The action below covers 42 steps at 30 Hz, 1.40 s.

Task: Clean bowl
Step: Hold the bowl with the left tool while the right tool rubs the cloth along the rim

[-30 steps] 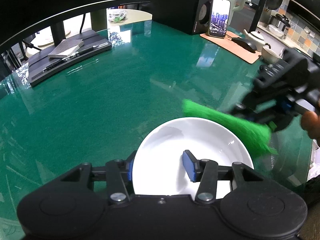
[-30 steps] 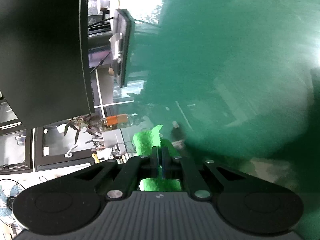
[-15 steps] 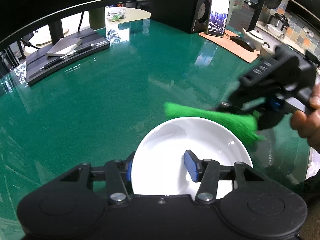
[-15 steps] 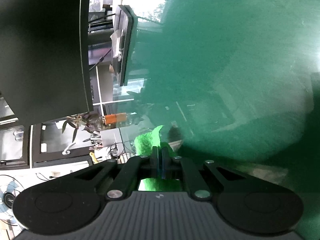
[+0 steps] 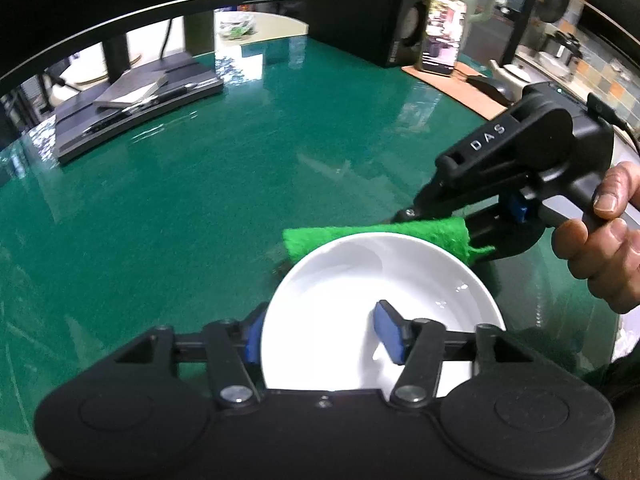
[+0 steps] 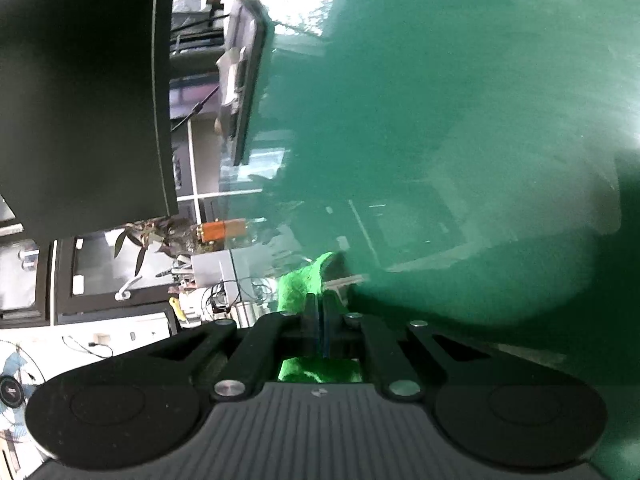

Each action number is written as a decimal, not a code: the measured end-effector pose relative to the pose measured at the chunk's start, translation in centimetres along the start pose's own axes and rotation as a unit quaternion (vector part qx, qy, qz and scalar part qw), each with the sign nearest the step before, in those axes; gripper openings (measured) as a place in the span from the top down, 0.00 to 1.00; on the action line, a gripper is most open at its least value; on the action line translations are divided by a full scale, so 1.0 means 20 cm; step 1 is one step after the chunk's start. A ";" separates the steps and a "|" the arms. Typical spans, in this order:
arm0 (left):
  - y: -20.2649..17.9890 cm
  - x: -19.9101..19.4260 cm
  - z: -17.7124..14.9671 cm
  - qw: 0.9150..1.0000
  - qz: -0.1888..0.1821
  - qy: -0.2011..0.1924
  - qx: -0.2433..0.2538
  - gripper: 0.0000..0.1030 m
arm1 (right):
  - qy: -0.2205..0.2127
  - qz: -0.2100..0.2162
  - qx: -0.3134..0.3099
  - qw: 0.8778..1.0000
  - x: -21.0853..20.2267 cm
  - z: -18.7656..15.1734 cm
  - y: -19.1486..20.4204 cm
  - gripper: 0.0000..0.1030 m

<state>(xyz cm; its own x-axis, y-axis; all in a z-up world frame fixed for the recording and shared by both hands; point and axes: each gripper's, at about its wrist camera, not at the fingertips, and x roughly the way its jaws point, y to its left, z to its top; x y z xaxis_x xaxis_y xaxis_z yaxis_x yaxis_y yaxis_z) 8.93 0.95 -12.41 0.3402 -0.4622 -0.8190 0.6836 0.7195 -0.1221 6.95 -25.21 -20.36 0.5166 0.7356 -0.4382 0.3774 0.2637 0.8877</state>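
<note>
A white bowl sits on the green table, its near rim between the blue pads of my left gripper, which is shut on it. My right gripper is shut on a green scouring cloth. In the left wrist view the cloth lies along the bowl's far rim, with the right gripper's black body and the hand behind it. The bowl is not visible in the right wrist view.
A black monitor stand with a notebook and pen sits at the back left. A speaker, a phone and a brown mat are at the back right. The table edge runs along the right.
The right gripper has carried the green cloth leftward and nearer, from the bowl's right side to along its far rim. The left gripper keeps its hold on the bowl.
</note>
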 end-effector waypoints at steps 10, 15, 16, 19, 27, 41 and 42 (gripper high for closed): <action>-0.08 -0.11 -0.11 0.997 0.070 -0.011 -0.006 0.75 | 0.009 0.005 -0.023 1.000 0.01 -0.01 0.04 0.95; -0.02 -0.08 -0.06 0.999 0.051 -0.016 0.003 0.67 | 0.007 0.003 -0.037 0.999 -0.06 -0.04 0.04 0.99; -0.01 -0.07 -0.05 0.998 0.052 -0.016 0.009 0.66 | 0.005 0.003 -0.037 0.999 -0.08 -0.05 0.04 0.99; -0.01 -0.04 -0.01 0.998 0.052 -0.015 0.029 0.66 | -0.002 0.007 -0.025 1.000 -0.18 -0.10 -0.01 0.99; -0.02 -0.03 0.00 0.998 0.050 -0.009 0.046 0.65 | -0.018 0.013 -0.005 1.000 -0.08 -0.04 -0.02 0.99; -0.02 -0.02 0.00 0.997 0.047 -0.011 0.054 0.62 | -0.014 0.016 0.002 1.000 -0.16 -0.11 -0.04 0.98; -0.02 -0.02 0.01 0.997 0.047 -0.011 0.054 0.62 | -0.017 0.017 -0.001 1.000 -0.13 -0.09 -0.03 0.98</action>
<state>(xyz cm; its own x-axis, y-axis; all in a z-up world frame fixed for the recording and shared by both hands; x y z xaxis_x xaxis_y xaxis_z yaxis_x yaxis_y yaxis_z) 8.56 0.80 -11.92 0.4192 -0.4068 -0.8117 0.7129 0.7011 0.0167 3.97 -26.27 -19.51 0.5545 0.7225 -0.4129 0.3588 0.2401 0.9020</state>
